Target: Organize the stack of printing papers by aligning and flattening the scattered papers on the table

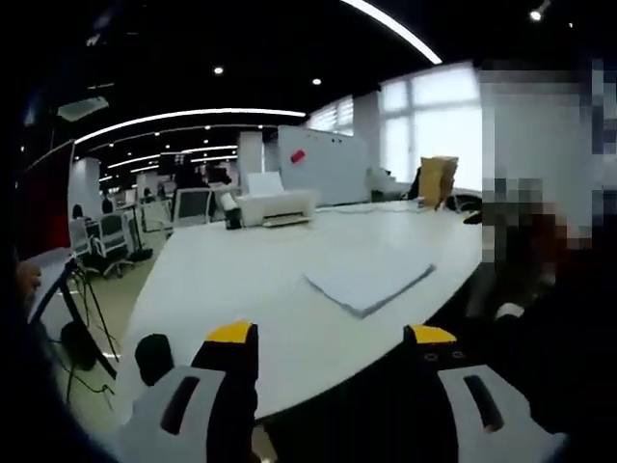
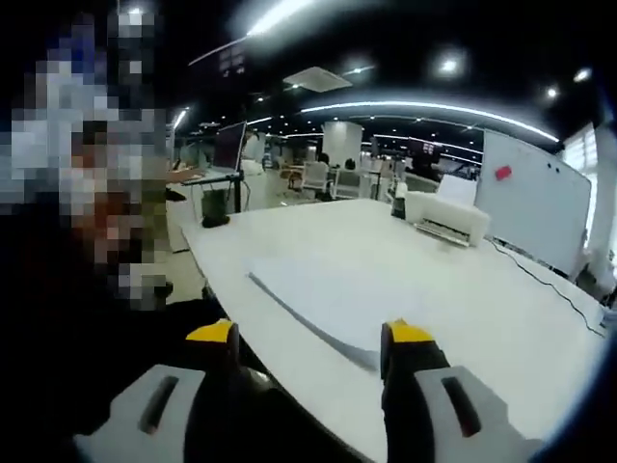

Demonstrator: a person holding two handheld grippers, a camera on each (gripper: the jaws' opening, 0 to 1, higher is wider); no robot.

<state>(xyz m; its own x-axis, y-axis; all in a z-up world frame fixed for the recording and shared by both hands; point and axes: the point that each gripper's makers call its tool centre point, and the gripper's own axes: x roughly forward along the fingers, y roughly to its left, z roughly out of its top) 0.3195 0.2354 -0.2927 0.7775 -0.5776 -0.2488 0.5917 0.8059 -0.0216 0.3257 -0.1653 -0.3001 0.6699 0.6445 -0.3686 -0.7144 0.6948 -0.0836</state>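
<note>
The paper stack (image 1: 366, 283) (image 2: 308, 294) lies mid-frame on the white table (image 1: 241, 280) (image 2: 463, 289); the left gripper (image 1: 331, 340) and the right gripper (image 2: 310, 336) both stand wide, holding nothing.

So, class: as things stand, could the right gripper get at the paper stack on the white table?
Probably yes. The right gripper has its fingers apart and empty, and the paper stack lies just ahead on the white table, nothing between them.

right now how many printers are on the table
1. A white printer sits at the far end of the white table, beyond the stack of papers; the right gripper view shows the same one. Others could be hidden in the office behind.
</note>
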